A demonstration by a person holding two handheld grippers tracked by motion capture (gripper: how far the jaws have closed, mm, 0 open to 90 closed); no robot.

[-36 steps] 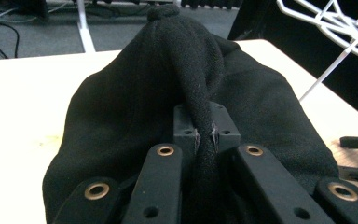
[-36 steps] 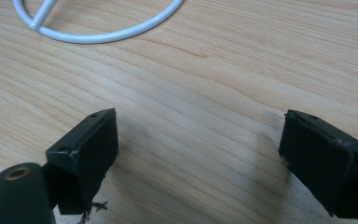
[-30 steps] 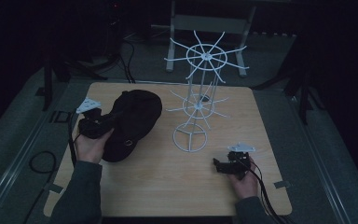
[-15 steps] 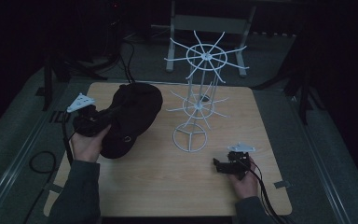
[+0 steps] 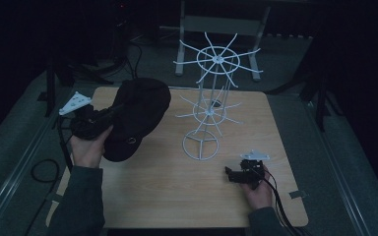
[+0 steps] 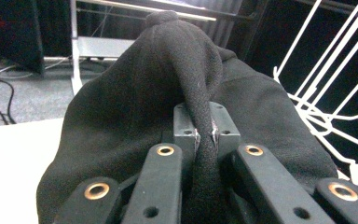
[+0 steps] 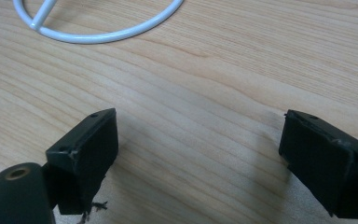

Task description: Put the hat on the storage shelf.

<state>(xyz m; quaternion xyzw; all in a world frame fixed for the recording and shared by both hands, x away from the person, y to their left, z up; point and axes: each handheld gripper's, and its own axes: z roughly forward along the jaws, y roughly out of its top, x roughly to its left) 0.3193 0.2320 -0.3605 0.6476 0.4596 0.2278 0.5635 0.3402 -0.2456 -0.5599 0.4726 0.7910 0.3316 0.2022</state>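
A pale wooden desk [image 5: 157, 196] with rounded corners carries a white wire rack [image 5: 211, 105] near its middle (ring base flat on the wood); the black hat's [image 5: 138, 115] lower edge seems to touch it.

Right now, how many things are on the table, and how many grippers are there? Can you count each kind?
Black hat: 1
White wire rack: 1
Grippers: 2, the left gripper and the right gripper
Total: 4

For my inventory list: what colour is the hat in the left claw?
Plain black hat, best in the left gripper view.
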